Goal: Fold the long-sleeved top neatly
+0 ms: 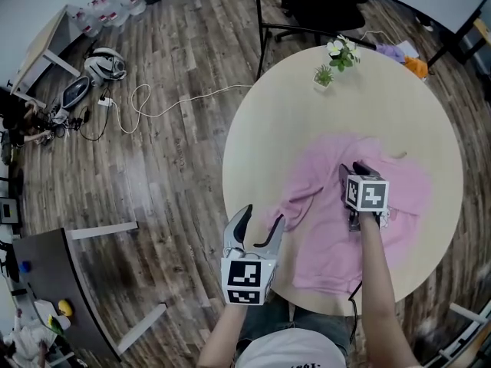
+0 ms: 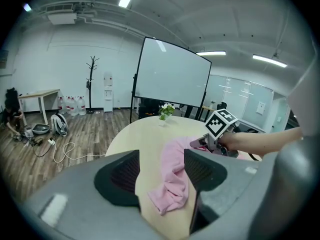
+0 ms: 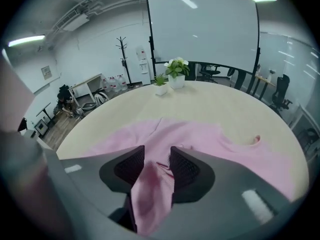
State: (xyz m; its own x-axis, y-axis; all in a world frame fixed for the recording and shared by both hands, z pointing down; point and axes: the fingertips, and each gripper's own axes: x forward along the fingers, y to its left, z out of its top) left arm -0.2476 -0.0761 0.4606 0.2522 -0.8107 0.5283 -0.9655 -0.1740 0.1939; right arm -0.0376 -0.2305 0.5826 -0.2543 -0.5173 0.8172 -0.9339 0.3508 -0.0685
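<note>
My R gripper [image 3: 156, 163] pinches a fold of the pink top [image 1: 403, 190] spread on the table [image 1: 307, 106] beneath it, while my L gripper [image 2: 161, 170] gapes wide, sleeve [image 2: 172, 186] just ahead, prob. untouched.

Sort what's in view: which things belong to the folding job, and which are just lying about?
Job: pink top, right tool shut on a fold of it, left tool open, table.
Lying about: potted plants, floor cable, water bottles.
</note>
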